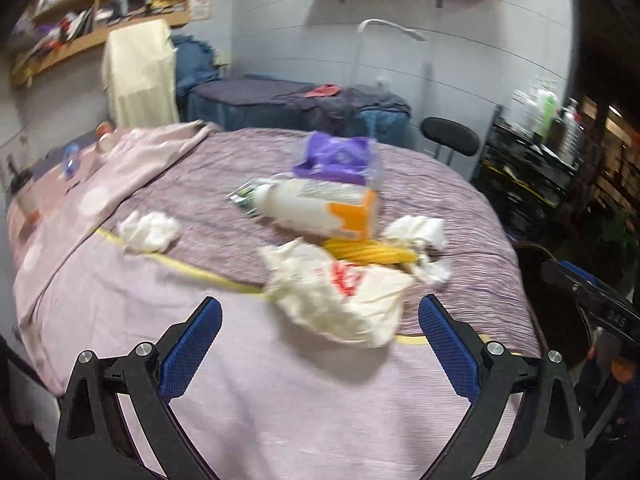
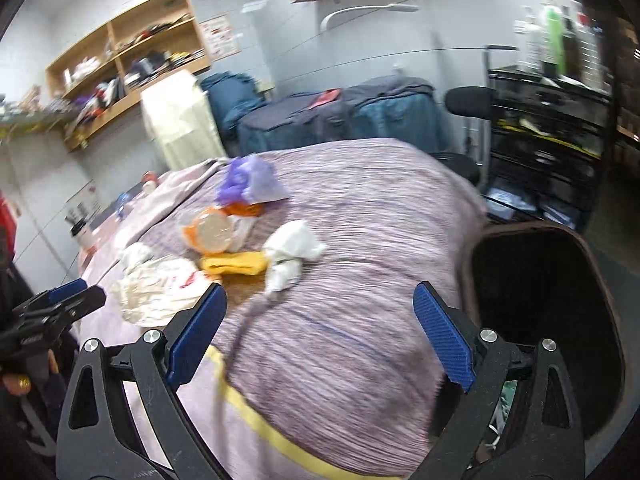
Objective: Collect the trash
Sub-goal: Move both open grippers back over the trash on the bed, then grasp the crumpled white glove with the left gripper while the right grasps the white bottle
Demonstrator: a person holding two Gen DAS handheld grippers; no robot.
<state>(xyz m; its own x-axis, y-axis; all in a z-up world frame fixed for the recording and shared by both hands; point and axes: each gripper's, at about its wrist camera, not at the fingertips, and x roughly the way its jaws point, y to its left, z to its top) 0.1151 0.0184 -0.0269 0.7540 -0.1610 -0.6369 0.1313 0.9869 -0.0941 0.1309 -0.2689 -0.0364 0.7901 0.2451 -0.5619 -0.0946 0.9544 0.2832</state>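
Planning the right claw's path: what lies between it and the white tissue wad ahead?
In the right wrist view, only bare bedspread lies between the open right claw and the tissue wad; a dark crease runs along it.

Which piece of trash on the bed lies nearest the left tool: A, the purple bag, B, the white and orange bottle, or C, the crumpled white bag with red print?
C: the crumpled white bag with red print lies just ahead of the open left tool.

wooden shelves (image 1: 100,12) (cluttered) | cream cloth (image 1: 138,74) | black stool (image 1: 450,138) | black rack (image 1: 524,160)
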